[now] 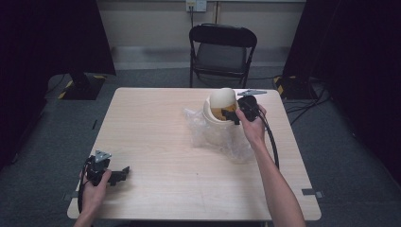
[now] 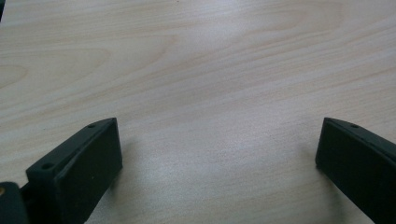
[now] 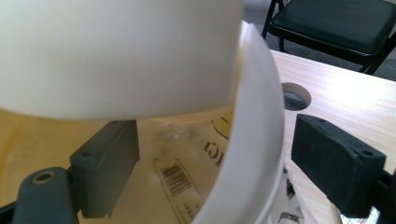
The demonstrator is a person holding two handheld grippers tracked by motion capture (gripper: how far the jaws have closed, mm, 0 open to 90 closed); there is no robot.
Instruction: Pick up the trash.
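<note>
Wooden table point(image 1: 156, 142) bears one white bucket point(image 1: 217, 120), its rim between the right gripper's point(image 1: 230, 115) released jaws; left gripper point(image 1: 124, 171) gapes.

I see a light wooden table point(image 1: 156, 142). On it lies crumpled clear plastic wrap point(image 1: 196, 125), with a cream tub point(image 1: 215, 127) standing on the wrap toward the far right.

Tub point(image 1: 218, 124) on plastic wrap point(image 1: 236, 149), chair point(image 1: 222, 52) behind table point(image 1: 156, 142)
</note>
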